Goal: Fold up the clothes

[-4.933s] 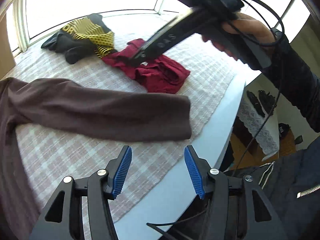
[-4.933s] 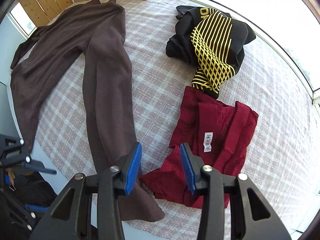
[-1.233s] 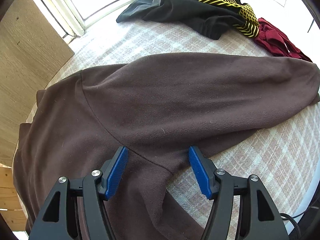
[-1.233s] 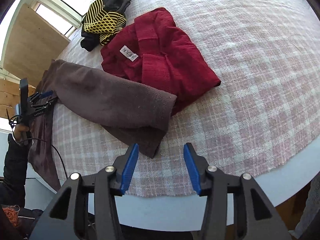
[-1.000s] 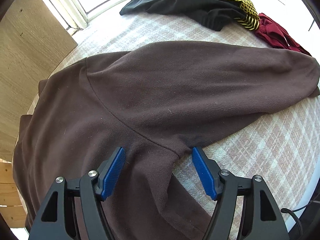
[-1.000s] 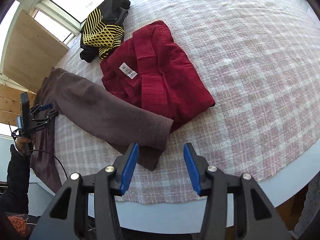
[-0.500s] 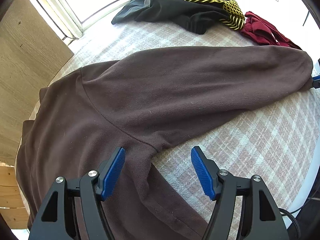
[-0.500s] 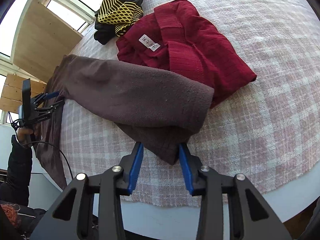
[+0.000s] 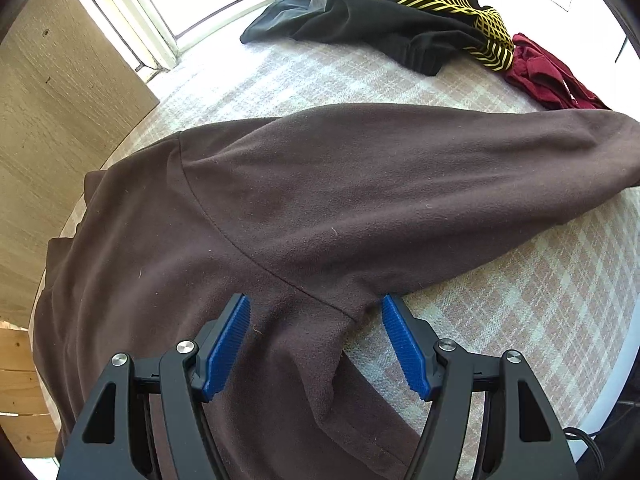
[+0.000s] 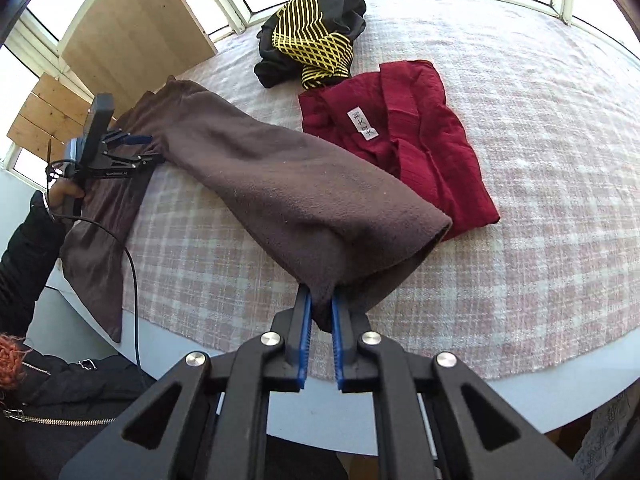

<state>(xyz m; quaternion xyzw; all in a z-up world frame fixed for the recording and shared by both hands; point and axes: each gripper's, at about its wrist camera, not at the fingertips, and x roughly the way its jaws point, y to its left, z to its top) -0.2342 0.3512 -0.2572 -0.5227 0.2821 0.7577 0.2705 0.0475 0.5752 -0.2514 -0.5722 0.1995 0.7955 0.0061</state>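
My right claw (image 10: 320, 312) is clenched on the cuff of the brown fleece top (image 9: 320, 200), which lies spread on the checked bench (image 10: 540, 160). My left claw (image 9: 314, 312) is spread wide at the armpit seam. The red garment (image 10: 420, 140) lies just beside the sleeve.

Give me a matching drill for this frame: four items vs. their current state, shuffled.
Items:
1. right gripper
2. left gripper
3. red garment
4. black-and-yellow garment

States:
A. open, straddling the brown top's armpit
B. bunched near the window
C. shut on the brown sleeve's cuff
D. lying flat, white label showing

Pairs: 1-C, 2-A, 3-D, 4-B
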